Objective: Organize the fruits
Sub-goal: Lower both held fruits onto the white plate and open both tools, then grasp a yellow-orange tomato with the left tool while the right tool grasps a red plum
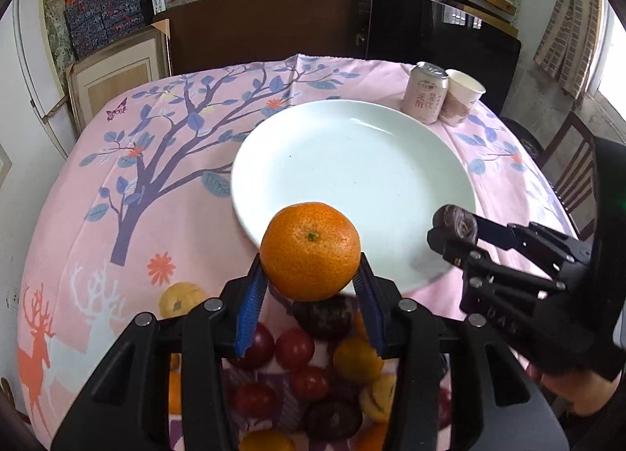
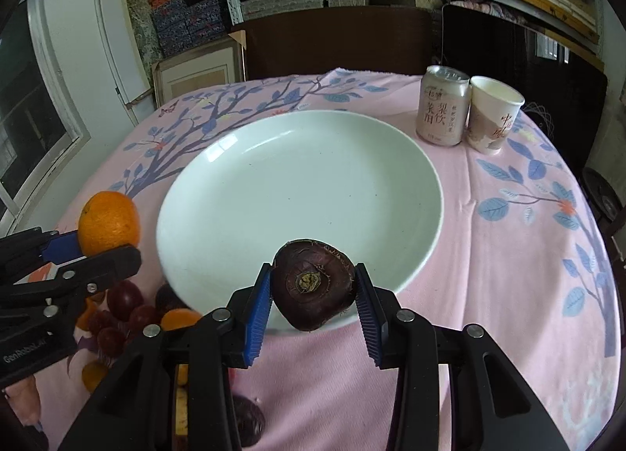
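Left gripper [image 1: 310, 282] clenches an orange [image 1: 310, 250], right gripper [image 2: 313, 294] a dark fruit [image 2: 313, 283], at the plate's [image 2: 242, 193] six-o'clock rim; either round fruit could roll off once released.

orange tangerine [image 1: 310, 250], dark maroon fruit [image 2: 313, 288], pale white plate [image 2: 297, 185], pink cloth [image 2: 489, 255] with blue-leaved tree print

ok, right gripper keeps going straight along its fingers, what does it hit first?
Most likely the white plate. The right gripper, shut on the dark brown fruit, points down at the plate's near rim, with nothing visible between. Depth is unclear, so the gap can't be judged.
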`<action>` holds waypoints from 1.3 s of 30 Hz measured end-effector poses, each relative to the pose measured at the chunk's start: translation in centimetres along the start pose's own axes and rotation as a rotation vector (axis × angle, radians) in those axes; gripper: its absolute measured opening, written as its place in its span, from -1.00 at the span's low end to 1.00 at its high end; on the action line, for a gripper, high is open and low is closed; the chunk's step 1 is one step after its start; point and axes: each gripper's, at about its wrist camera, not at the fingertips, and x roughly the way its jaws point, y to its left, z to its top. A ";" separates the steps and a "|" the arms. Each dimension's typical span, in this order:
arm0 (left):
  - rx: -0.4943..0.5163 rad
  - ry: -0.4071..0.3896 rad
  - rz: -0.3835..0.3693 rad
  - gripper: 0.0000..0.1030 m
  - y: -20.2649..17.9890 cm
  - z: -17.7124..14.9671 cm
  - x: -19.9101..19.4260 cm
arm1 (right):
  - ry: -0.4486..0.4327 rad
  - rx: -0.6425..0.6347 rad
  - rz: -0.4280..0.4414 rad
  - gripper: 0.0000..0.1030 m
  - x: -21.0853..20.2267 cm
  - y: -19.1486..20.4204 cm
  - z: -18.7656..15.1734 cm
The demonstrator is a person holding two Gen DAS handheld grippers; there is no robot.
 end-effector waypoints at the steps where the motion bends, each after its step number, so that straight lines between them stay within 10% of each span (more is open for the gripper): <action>1: -0.004 0.018 0.003 -0.16 -0.3 0.4 1.2 | 0.015 0.006 -0.004 -0.19 0.8 0.0 0.1; 4: -0.034 0.062 -0.002 -0.07 -0.4 0.8 3.4 | 0.004 0.035 -0.004 0.10 1.3 -0.4 0.1; 8: -0.041 -0.026 0.015 0.57 0.4 0.6 1.8 | -0.027 0.067 0.025 0.16 -0.4 -1.2 -0.4; 27: 0.018 0.015 0.040 0.58 5.4 -13.3 -5.2 | 0.022 -0.211 0.073 0.24 -8.0 3.1 -11.6; 39: 0.016 0.036 0.035 0.58 6.2 -16.0 -5.5 | 0.073 -0.257 0.074 0.24 -7.2 5.3 -13.1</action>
